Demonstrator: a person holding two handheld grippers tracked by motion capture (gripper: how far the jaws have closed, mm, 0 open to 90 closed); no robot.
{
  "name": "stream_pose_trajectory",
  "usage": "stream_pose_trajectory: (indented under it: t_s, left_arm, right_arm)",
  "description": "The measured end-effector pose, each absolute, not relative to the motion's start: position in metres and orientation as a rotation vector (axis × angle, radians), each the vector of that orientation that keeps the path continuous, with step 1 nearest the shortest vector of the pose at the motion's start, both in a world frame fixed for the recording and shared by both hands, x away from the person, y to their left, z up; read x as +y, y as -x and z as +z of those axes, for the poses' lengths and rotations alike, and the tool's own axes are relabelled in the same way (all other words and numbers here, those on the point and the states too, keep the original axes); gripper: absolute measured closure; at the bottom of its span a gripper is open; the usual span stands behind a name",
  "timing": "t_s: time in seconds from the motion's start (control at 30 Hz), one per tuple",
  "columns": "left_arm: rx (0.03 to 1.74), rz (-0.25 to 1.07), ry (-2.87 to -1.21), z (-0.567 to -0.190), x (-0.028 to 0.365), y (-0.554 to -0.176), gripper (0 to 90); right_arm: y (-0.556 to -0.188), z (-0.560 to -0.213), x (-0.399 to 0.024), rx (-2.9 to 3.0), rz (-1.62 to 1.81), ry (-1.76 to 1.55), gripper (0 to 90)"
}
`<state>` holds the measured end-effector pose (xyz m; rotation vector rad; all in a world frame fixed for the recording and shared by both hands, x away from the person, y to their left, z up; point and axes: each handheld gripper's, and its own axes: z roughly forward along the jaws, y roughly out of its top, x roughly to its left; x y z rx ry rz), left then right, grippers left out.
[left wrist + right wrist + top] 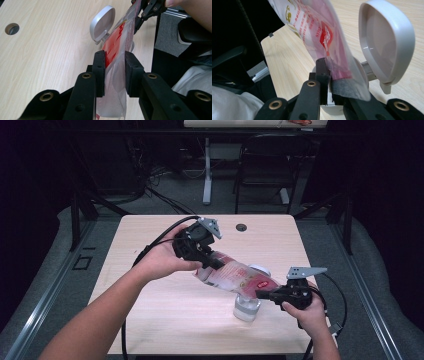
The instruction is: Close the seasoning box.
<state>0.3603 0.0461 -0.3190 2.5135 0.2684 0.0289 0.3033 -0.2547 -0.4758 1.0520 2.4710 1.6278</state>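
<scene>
Just right of centre in the high view, both grippers pinch the pouch (235, 276) over the open jar (247, 307): left gripper (212, 262) clamps its upper end, right gripper (262, 294) its lower corner. Tilt too fast and the contents could miss the mouth.

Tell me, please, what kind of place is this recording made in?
Probably a lab or office workroom set up for recording, not a home. A plain wooden desk with a cable hole stands on grey carpet, with loose cables and a black chair behind it.
</scene>
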Motion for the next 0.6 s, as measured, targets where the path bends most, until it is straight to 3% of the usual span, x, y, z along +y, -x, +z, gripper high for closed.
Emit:
stream_pose_trajectory:
  t_s: [0.6]
  left_arm:
    - [0.278,0.033,-2.509,-0.3189,0.0448,-0.3626,73.7]
  right_arm:
    - [-0.3032,-0.4746,-0.2574,2.452,1.645,-1.053,87.0]
